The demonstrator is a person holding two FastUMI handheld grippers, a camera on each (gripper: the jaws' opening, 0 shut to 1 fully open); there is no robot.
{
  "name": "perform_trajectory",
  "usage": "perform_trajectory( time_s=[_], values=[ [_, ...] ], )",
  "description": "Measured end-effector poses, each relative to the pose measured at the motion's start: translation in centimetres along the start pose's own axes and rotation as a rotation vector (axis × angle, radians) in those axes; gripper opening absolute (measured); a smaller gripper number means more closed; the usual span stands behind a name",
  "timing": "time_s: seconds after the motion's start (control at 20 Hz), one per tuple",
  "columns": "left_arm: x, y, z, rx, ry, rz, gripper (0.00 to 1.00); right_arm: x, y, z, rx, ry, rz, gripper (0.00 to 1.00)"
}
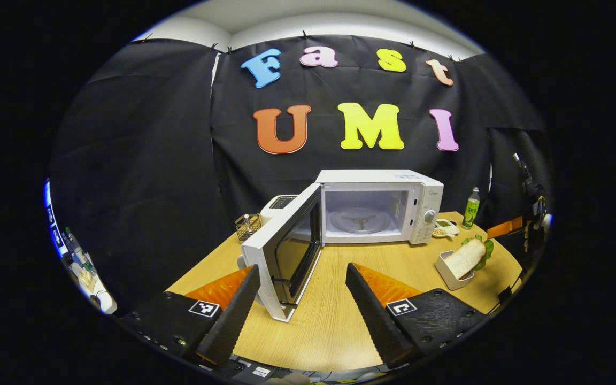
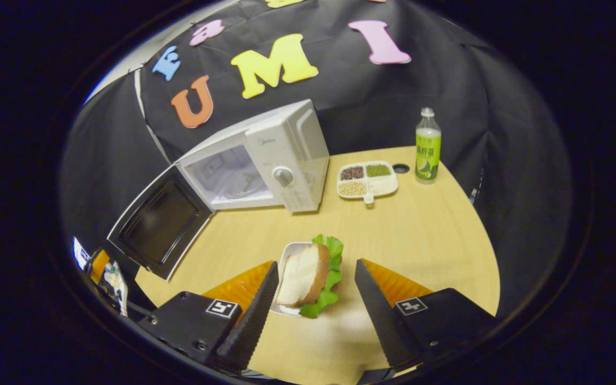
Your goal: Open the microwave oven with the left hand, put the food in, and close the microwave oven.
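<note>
I had the white microwave oven (image 1: 377, 206) with its door (image 1: 286, 251) swung wide at 12 o'clock, so my right gripper (image 2: 316, 299), jaws spread, straddled the sandwich in its white tray (image 2: 308, 278), while the left gripper (image 1: 302, 305) waited open and empty.

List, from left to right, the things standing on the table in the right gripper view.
Microwave door, swung open → microwave oven → sandwich in its white dish → divided tray of grains → green bottle.
</note>
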State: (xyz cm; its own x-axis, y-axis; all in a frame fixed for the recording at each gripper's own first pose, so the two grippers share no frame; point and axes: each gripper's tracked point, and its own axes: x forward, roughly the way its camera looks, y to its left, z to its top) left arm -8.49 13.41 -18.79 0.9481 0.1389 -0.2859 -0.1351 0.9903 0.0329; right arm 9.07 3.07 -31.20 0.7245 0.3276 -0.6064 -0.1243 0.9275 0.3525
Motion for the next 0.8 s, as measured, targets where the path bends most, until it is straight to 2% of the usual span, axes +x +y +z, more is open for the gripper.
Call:
perform_trajectory(
  time_s=[0.05, 0.1, 0.15, 0.25, 0.35, 0.4, 0.45, 0.5, 0.55, 0.6, 0.8],
  values=[
    [-0.3, -0.4, 0.3, 0.004, 0.002, 0.012, 0.97, 1.3, -0.3, -0.2, 0.030, 0.034, 0.017, 0.81],
    [-0.6, -0.9, 0.6, 0.010, 0.004, 0.020, 0.97, 2.2, -0.5, -0.5, 0.069, 0.066, 0.043, 0.86],
    [-0.9, -1.2, 1.0, 0.017, 0.007, 0.034, 0.97, 2.7, -0.3, -0.9, 0.116, 0.098, 0.083, 0.73],
    [-1.4, -2.2, 1.6, 0.030, 0.011, 0.058, 0.97, 3.7, -0.3, -1.4, 0.201, 0.164, 0.127, 0.63],
    [-1.9, -3.2, 1.7, 0.040, 0.029, 0.078, 0.97, 4.0, 0.1, -1.3, 0.310, 0.203, 0.179, 0.48],
    [-2.2, -3.5, 2.0, 0.041, 0.031, 0.095, 0.97, 4.2, 0.0, -1.3, 0.341, 0.223, 0.186, 0.34],
    [-2.4, -3.7, 2.5, 0.033, 0.031, 0.111, 0.97, 4.0, 0.4, -1.5, 0.366, 0.245, 0.204, 0.35],
    [-2.8, -4.1, 2.8, 0.020, 0.032, 0.118, 0.97, 3.9, 0.7, -1.5, 0.375, 0.267, 0.219, 0.41],
    [-3.1, -4.5, 3.0, 0.016, 0.029, 0.132, 0.97, 3.6, 0.8, -1.5, 0.376, 0.279, 0.228, 0.32],
    [-3.3, -4.6, 3.1, 0.022, 0.030, 0.149, 0.97, 3.3, 0.9, -0.9, 0.381, 0.278, 0.239, 0.38],
    [-4.1, -4.9, 3.3, 0.029, 0.041, 0.176, 0.96, 1.1, 3.7, 3.2, 0.389, 0.220, 0.333, 0.36]
  ],
)
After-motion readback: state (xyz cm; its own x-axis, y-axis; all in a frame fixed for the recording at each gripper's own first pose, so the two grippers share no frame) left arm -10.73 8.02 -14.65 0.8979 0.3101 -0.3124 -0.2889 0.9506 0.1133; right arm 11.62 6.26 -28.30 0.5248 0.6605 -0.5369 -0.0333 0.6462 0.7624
